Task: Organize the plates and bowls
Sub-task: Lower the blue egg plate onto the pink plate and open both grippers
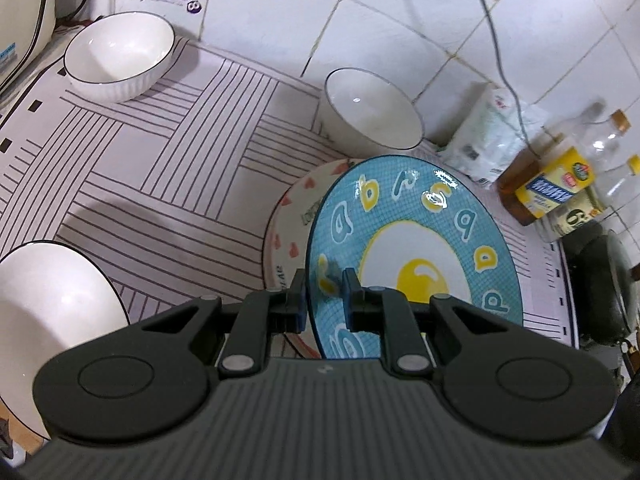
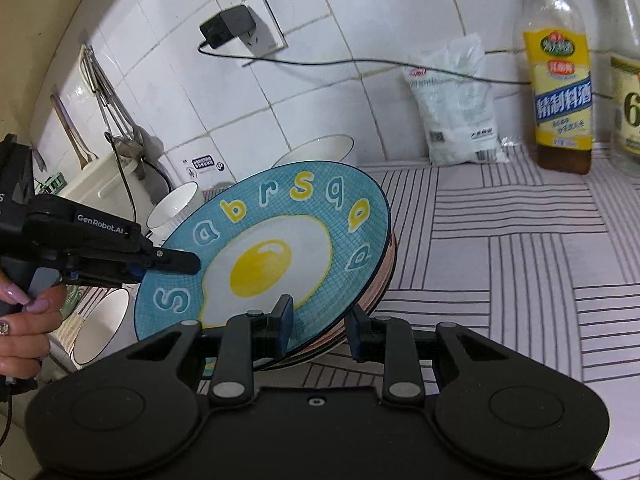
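A blue plate with a fried-egg picture and letters [image 1: 416, 248] is tilted above a white plate with pink hearts [image 1: 298, 216]. My left gripper [image 1: 324, 292] is shut on the blue plate's rim; it also shows in the right wrist view [image 2: 176, 264]. My right gripper [image 2: 320, 326] straddles the edges of both plates [image 2: 280, 256], its jaws set apart. Three white bowls with dark rims stand around: far left [image 1: 120, 56], behind the plates [image 1: 372, 110], and near left [image 1: 52, 304].
The plates sit on a striped mat [image 1: 168, 168] on a counter against a tiled wall. A white bag [image 2: 456, 108] and bottles [image 2: 560, 68] stand at the back right. A dark pan [image 1: 604, 284] is at the right. A wall charger and cable [image 2: 228, 26] hang above.
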